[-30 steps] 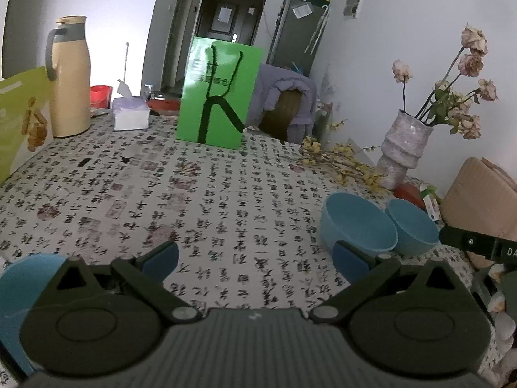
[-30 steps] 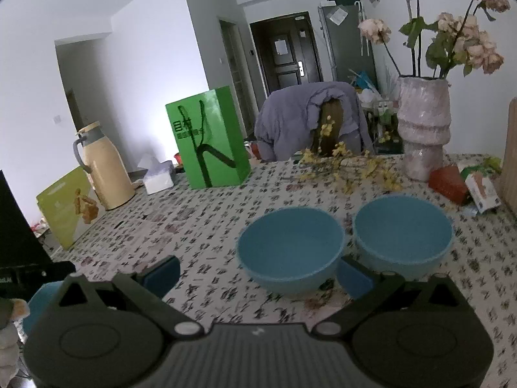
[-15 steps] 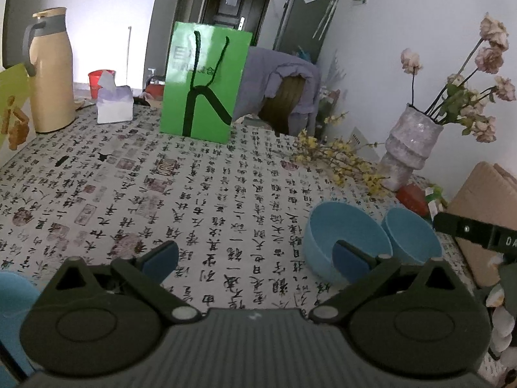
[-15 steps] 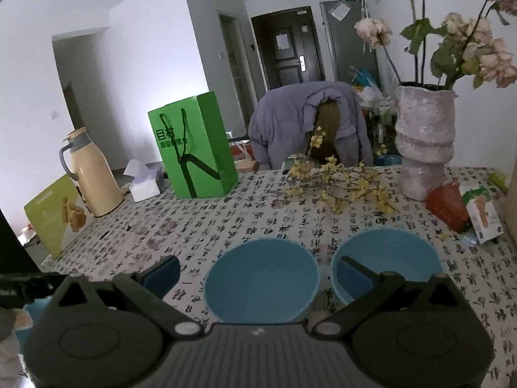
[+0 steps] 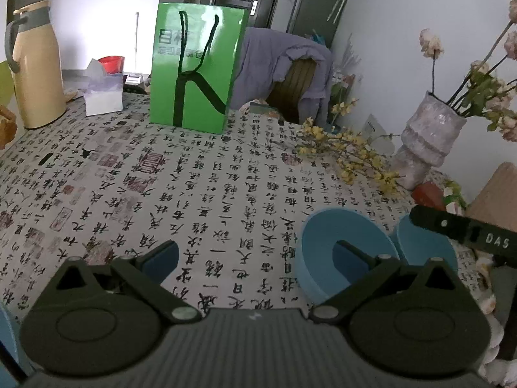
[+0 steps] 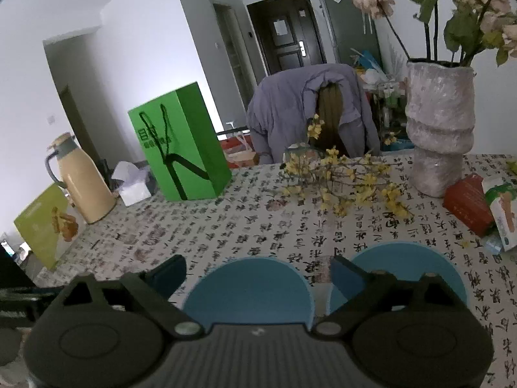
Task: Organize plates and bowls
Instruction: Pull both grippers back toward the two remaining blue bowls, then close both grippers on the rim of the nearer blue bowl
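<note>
blue bowls (image 6: 248, 291): 2 | vase (image 6: 439, 135): 1 | green bag (image 6: 181, 142): 1 | thermos (image 6: 82, 187): 1

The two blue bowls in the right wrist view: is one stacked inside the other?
No, the left bowl and the right bowl sit side by side.

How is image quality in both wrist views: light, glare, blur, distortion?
Left wrist view: dim, bluish light, blown-out wall behind the thermos, heavy fisheye bending, tablecloth print sharp, no motion blur. Right wrist view: equally dim, dark vignetted corners, the two blue bowls crisp, vase bowed by the lens.
</note>
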A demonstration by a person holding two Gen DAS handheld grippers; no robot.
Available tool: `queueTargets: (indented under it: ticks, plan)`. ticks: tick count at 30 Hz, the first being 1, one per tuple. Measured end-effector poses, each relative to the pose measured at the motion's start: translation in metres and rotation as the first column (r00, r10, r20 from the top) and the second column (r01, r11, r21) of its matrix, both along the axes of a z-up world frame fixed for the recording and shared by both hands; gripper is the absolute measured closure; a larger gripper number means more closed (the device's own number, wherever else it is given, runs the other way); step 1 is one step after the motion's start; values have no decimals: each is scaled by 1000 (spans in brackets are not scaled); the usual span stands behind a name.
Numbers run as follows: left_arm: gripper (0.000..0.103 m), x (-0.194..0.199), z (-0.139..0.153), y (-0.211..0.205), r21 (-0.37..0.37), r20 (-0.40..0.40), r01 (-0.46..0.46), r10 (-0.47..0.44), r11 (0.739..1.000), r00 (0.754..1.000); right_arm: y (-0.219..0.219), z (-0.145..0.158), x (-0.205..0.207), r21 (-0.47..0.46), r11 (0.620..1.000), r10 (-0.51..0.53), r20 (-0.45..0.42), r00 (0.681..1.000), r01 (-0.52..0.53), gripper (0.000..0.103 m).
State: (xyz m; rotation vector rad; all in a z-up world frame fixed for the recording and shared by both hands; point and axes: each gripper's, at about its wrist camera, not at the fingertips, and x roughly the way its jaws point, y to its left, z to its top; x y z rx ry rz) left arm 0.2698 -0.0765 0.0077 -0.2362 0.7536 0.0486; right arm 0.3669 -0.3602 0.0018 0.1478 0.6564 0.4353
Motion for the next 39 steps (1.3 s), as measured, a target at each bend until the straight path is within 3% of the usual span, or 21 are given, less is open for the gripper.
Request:
queueTargets:
  ticks: [4, 7, 33, 39]
  plan:
    - [0, 14, -8, -6, -3, -31, -10, 10, 1000, 999, 2, -13, 7, -31, 1000, 0, -6, 1000, 0, 14]
    - [0, 21, -14, -11, -2, -41, -20, 20, 1000, 999, 4, -19, 8, -57, 998, 4, -19, 1000, -5, 25]
    - [0, 36, -24, -29, 60, -58, -66, 69, 996, 996, -11, -28, -2, -30, 999, -21, -131, 991, 18, 28]
    - [0, 38, -27, -37, 57, -68, -54, 58, 997, 996, -20, -29, -5, 3, 1000, -24, -146, 989, 24, 35]
